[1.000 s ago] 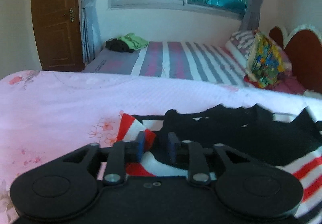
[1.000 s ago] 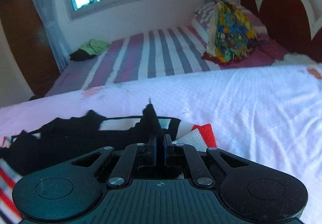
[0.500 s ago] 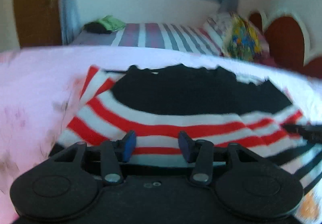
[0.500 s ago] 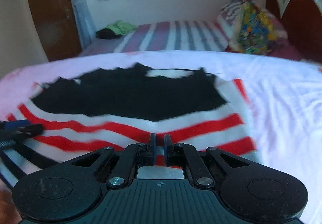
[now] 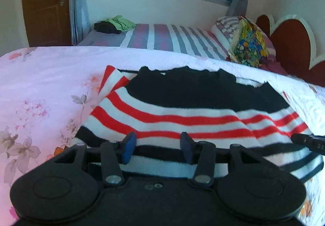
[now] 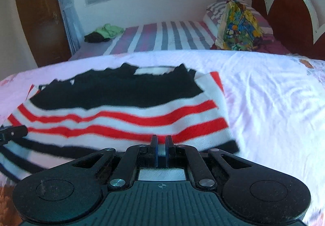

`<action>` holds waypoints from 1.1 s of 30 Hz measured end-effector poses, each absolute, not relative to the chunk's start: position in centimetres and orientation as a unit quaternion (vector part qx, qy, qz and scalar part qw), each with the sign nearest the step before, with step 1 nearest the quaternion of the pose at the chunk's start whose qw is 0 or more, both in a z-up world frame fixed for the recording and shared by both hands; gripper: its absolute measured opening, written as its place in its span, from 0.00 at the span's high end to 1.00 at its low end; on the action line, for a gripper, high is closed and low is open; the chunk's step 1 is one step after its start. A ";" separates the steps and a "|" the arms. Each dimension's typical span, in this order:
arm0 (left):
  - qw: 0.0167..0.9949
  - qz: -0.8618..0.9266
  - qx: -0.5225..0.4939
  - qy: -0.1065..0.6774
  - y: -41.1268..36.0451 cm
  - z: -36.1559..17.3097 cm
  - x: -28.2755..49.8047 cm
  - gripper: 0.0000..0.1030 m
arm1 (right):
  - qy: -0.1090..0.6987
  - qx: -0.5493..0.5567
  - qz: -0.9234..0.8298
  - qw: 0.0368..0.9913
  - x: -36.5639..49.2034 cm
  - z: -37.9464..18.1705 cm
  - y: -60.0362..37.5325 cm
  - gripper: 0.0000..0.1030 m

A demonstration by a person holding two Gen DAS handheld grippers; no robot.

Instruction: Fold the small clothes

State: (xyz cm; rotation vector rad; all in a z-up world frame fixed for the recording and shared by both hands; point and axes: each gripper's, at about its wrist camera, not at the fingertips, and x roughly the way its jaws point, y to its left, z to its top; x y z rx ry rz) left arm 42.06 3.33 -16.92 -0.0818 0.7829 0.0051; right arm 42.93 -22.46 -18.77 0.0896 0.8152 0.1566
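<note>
Left gripper (image 5: 156,147), lower centre of the left wrist view: blue-padded jaws spread wide, nothing between them, hovering over the near hem of a knitted sweater with black, red and white stripes (image 5: 182,116). Contact with the cloth beneath the fingers impossible to judge.

Right gripper (image 6: 161,150), lower centre of the right wrist view: jaws nearly closed, a narrow slit left between the pads; near hem of the sweater (image 6: 126,118) passing under the fingertips, but a pinched fold not clearly visible, so grasp undecidable.

Sweater lying flat across the middle of both frames on a pink floral bedsheet (image 5: 44,84), long axis running left to right, black upper part toward the top of the frame, black-and-white hem stripes toward the cameras. Nearest edge hidden behind both gripper bodies; one red-and-white sleeve folded under at the upper left in the left view. Right edge slightly blurred in the right view.

Dark tip of the other gripper cut off at each frame's side edge.

Farther back, upper half: a bed with grey, pink and white stripes (image 5: 168,37), a multicoloured patterned pillow (image 5: 248,43), a small heap of green and dark clothes (image 5: 114,25), a brown wooden door (image 5: 45,2).
</note>
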 end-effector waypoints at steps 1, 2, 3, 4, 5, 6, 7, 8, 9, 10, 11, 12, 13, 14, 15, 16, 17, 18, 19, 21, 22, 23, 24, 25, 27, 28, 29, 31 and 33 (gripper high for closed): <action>0.923 0.004 -0.041 0.381 3.4 -17.0 41.8 0.55 | 0.400 0.047 0.072 0.912 42.7 -18.9 -22.4 0.96; 0.923 0.006 -0.043 0.381 3.5 -17.2 41.5 0.55 | 0.404 0.052 0.067 0.911 42.6 -19.1 -22.4 0.96; 0.922 0.007 -0.042 0.385 3.6 -17.5 41.4 0.54 | 0.405 0.058 0.061 0.911 42.5 -19.2 -22.6 0.96; 0.920 0.007 -0.039 0.389 3.6 -17.7 41.4 0.52 | 0.405 0.058 0.058 0.911 42.3 -19.3 -22.7 0.96; 0.920 0.007 -0.037 0.390 3.6 -17.9 41.3 0.52 | 0.405 0.048 0.052 0.911 42.2 -19.3 -22.8 0.96; 0.921 0.007 -0.036 0.388 3.6 -18.0 41.1 0.52 | 0.404 0.037 0.042 0.913 42.0 -19.2 -22.9 0.96; 0.920 0.009 -0.033 0.390 3.5 -18.0 41.1 0.52 | 0.405 0.034 0.037 0.913 41.8 -19.2 -23.1 0.96; 0.920 0.013 -0.029 0.392 3.3 -18.0 41.1 0.52 | 0.408 0.037 0.035 0.912 41.6 -19.2 -23.5 0.96; 0.919 0.016 -0.024 0.394 3.1 -18.0 41.2 0.52 | 0.411 0.039 0.033 0.910 41.4 -19.3 -23.8 0.96; 0.918 0.019 -0.017 0.396 2.8 -18.0 41.3 0.52 | 0.415 0.039 0.032 0.909 41.2 -19.3 -24.0 0.96; 0.918 0.021 -0.013 0.396 2.6 -18.2 41.4 0.52 | 0.418 0.038 0.030 0.907 41.1 -19.4 -24.0 0.96; 0.918 0.025 -0.009 0.397 2.4 -18.3 41.4 0.52 | 0.421 0.035 0.028 0.906 41.1 -19.4 -23.8 0.96; 0.918 0.028 -0.009 0.396 2.3 -18.3 41.5 0.51 | 0.423 0.030 0.023 0.905 41.1 -19.4 -23.6 0.96; 0.918 0.031 -0.006 0.395 2.2 -18.4 41.4 0.51 | 0.424 0.023 0.019 0.905 41.0 -19.4 -23.3 0.96; 0.919 0.033 0.000 0.394 2.0 -18.4 41.4 0.51 | 0.425 0.012 0.015 0.905 41.0 -19.4 -22.9 0.96; 0.919 0.034 0.003 0.394 1.9 -18.4 41.3 0.51 | 0.425 -0.001 0.014 0.905 41.0 -19.5 -22.5 0.96; 0.918 0.035 0.003 0.394 1.9 -18.4 41.3 0.51 | 0.424 -0.011 0.013 0.905 41.0 -19.5 -22.2 0.96; 0.918 0.036 0.000 0.395 2.0 -18.4 41.3 0.51 | 0.424 -0.016 0.014 0.905 41.0 -19.7 -22.0 0.96; 0.917 0.036 -0.002 0.396 2.0 -18.3 41.3 0.51 | 0.423 -0.018 0.017 0.906 41.1 -19.8 -22.0 0.96; 0.917 0.035 -0.001 0.397 2.0 -18.3 41.4 0.51 | 0.418 -0.020 0.028 0.908 41.0 -20.0 -22.2 0.94; 0.917 0.035 -0.002 0.397 2.1 -18.3 41.3 0.51 | 0.416 -0.021 0.034 0.908 40.9 -20.2 -22.4 0.94; 0.917 0.035 0.000 0.396 2.0 -18.3 41.3 0.51 | 0.413 -0.023 0.042 0.910 40.8 -20.2 -22.6 0.94; 0.918 0.034 0.004 0.395 2.0 -18.3 41.3 0.50 | 0.410 -0.024 0.051 0.911 40.6 -20.3 -22.8 0.94; 0.918 0.033 0.006 0.395 1.9 -18.3 41.2 0.50 | 0.408 -0.023 0.058 0.911 40.6 -20.4 -23.1 0.94; 0.917 0.037 0.004 0.397 1.9 -18.3 41.2 0.50 | 0.408 -0.019 0.070 0.910 40.6 -20.4 -23.5 0.94; 0.917 0.038 0.005 0.398 1.8 -18.2 41.3 0.50 | 0.407 -0.016 0.076 0.910 40.6 -20.4 -23.7 0.94; 0.916 0.041 0.004 0.399 1.7 -18.2 41.4 0.50 | 0.407 -0.012 0.080 0.910 40.7 -20.4 -23.9 0.94; 0.916 0.045 0.003 0.400 1.6 -18.2 41.4 0.50 | 0.407 -0.006 0.089 0.909 40.8 -20.4 -24.2 0.94; 0.916 0.048 0.007 0.399 1.4 -18.2 41.4 0.50 | 0.410 -0.004 0.096 0.907 40.9 -20.2 -24.4 0.94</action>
